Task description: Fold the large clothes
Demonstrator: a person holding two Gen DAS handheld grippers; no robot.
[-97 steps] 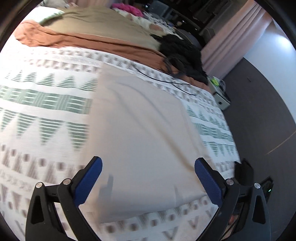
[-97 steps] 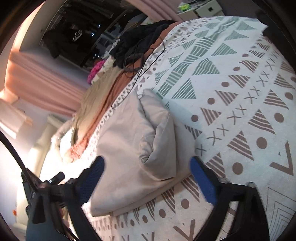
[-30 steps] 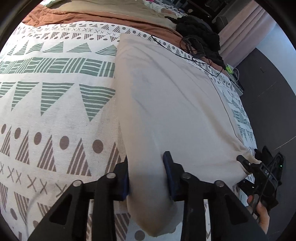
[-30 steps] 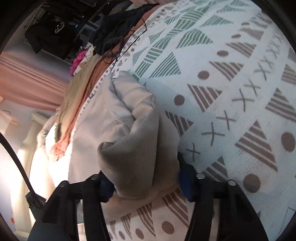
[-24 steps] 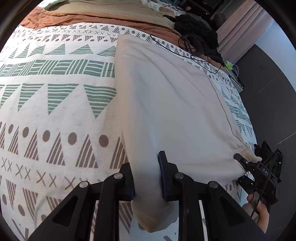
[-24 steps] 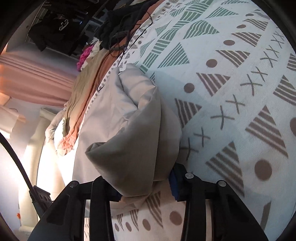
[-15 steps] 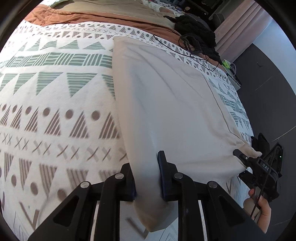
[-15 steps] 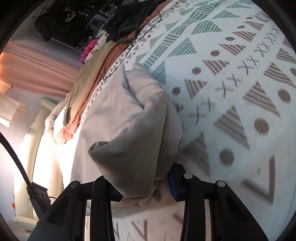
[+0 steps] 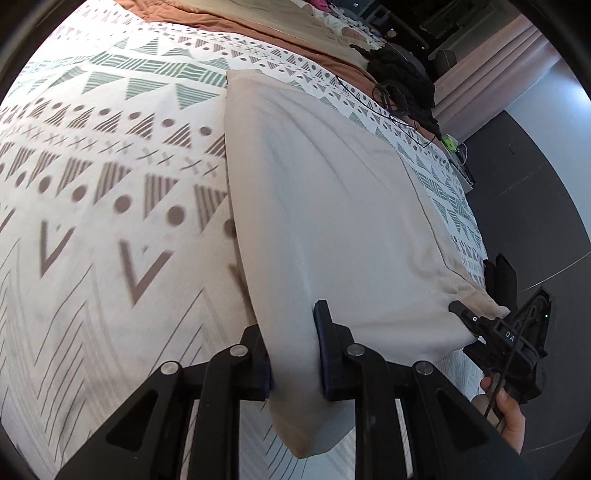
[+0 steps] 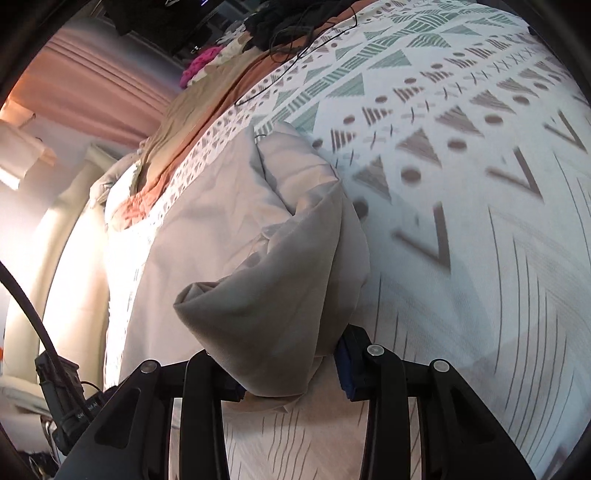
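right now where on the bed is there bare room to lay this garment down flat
Bare bedspread lies left of the garment, from its long edge out to the brown blanket. Crowded: the far corner, with the black clothes and cable, and the narrow strip by the floor-side edge.

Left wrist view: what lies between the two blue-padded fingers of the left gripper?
In the left wrist view, a bunched edge of the large beige cloth garment fills the gap of the left gripper; its jaws are closed on the fabric, above the patterned bedspread.
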